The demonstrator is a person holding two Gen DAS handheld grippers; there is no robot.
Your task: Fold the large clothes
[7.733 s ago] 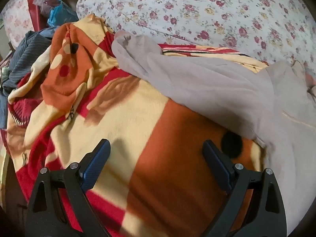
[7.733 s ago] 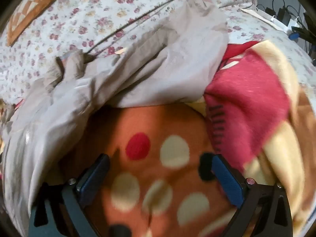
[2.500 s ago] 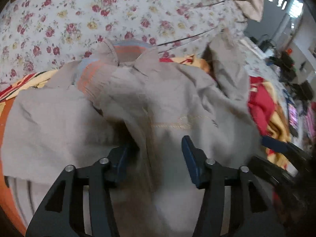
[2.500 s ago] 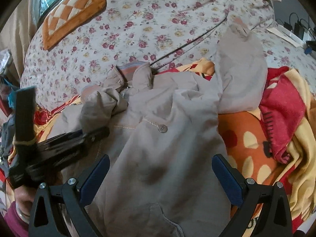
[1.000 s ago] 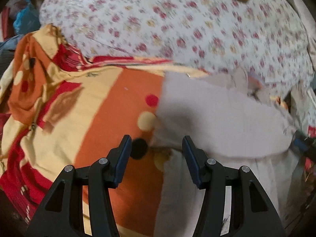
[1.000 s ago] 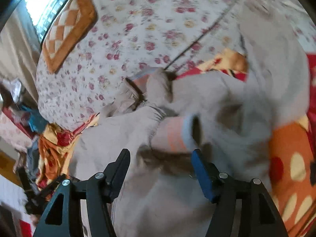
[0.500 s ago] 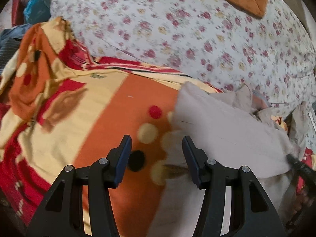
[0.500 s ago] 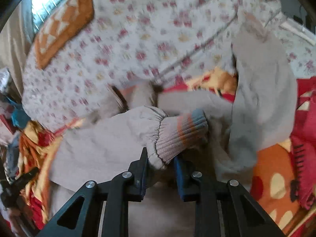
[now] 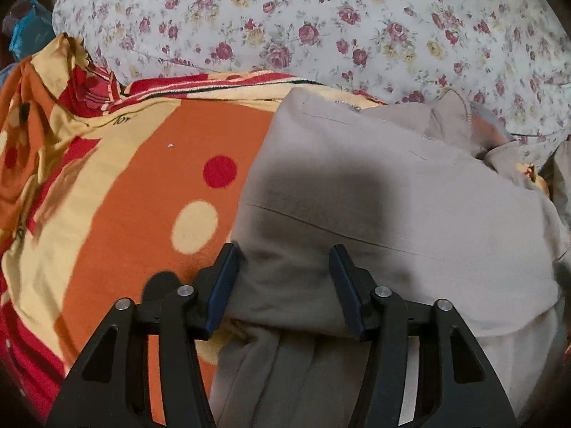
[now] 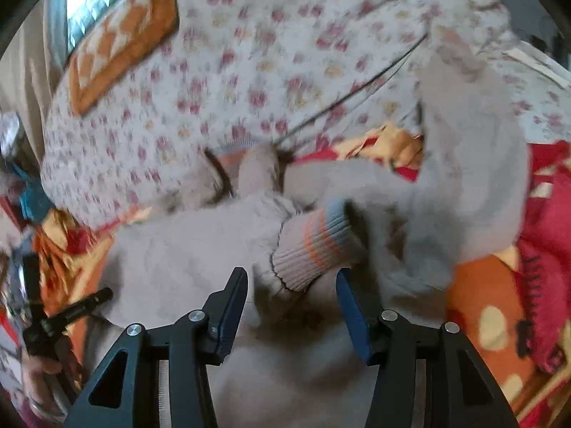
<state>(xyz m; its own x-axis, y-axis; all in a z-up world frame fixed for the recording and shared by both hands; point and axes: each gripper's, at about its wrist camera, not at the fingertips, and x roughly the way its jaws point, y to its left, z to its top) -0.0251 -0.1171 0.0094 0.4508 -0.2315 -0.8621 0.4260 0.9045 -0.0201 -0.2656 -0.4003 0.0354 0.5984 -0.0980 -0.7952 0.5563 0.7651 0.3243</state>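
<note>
A beige jacket (image 9: 410, 207) is being laid out on a patterned fleece blanket (image 9: 142, 185) in orange, cream and red, which is spread over a bed. Behind both, a floral quilt (image 9: 321, 18) is being shown across the top of each view, with an orange checked cushion (image 10: 117, 35) resting on it in the right wrist view.

The left claw (image 9: 283, 285) is being positioned over the folded left edge of the jacket. Its jaws are opening, and a fold of the beige cloth is lying between them. The left blue pad is just beside the cloth edge; whether the pads are pressing on the fabric cannot be told from this view.

The right claw (image 10: 291, 305) is being held above the jacket body, near the collar. Its jaws are opening. The ribbed cuff (image 10: 317, 246) of a sleeve, striped in orange and blue-grey, is lying just ahead of and between the fingertips, apart from both pads. The sleeve is being folded across the jacket front. The other sleeve (image 10: 474, 164) is lying stretched up to the right, over the blanket and quilt.

In the right wrist view, the left claw's black frame and the person's hand (image 10: 43, 371) are being seen at the lower left edge. The view is blurred.
</note>
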